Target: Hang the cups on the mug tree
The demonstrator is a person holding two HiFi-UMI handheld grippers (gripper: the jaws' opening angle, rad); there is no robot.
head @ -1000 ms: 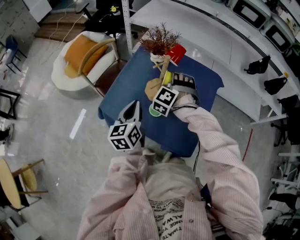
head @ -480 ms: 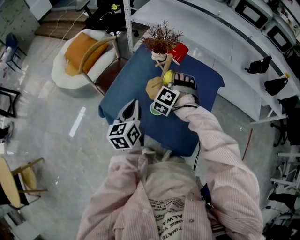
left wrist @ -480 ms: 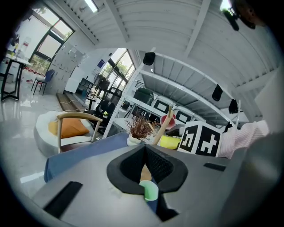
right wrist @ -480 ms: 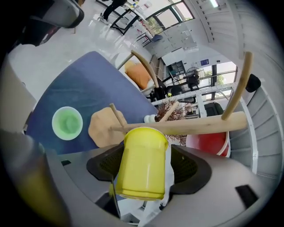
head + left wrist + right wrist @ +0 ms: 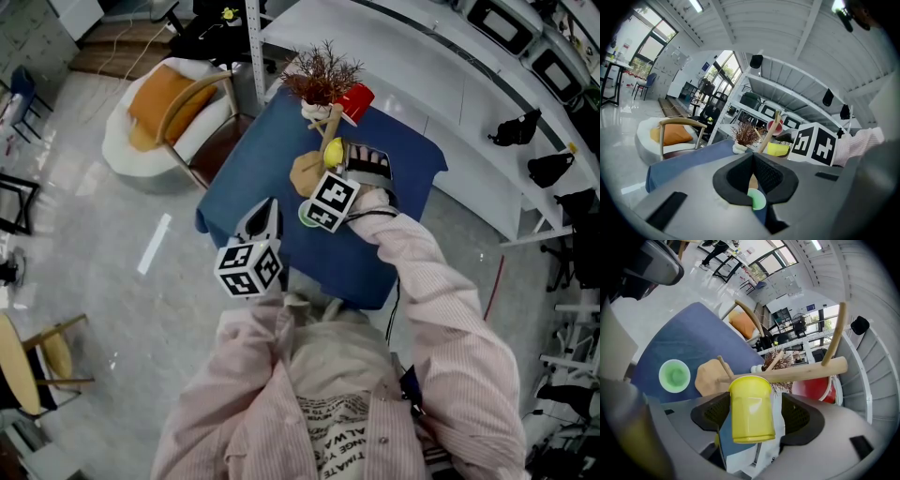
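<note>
Right gripper [image 5: 754, 416], jaws just opening off the yellow cup [image 5: 333, 153] so the mug tree [image 5: 806, 371] apparently bears it; left gripper [image 5: 753, 164] clenched, empty; 1 green cup [image 5: 674, 376] left on table [image 5: 693, 329].

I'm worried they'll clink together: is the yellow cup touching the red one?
Apart. The right gripper view shows the yellow cup left of the red cup, with a clear strip of background between their edges.

Bright, even light; gripper views fisheye-warped, black at the corners.
</note>
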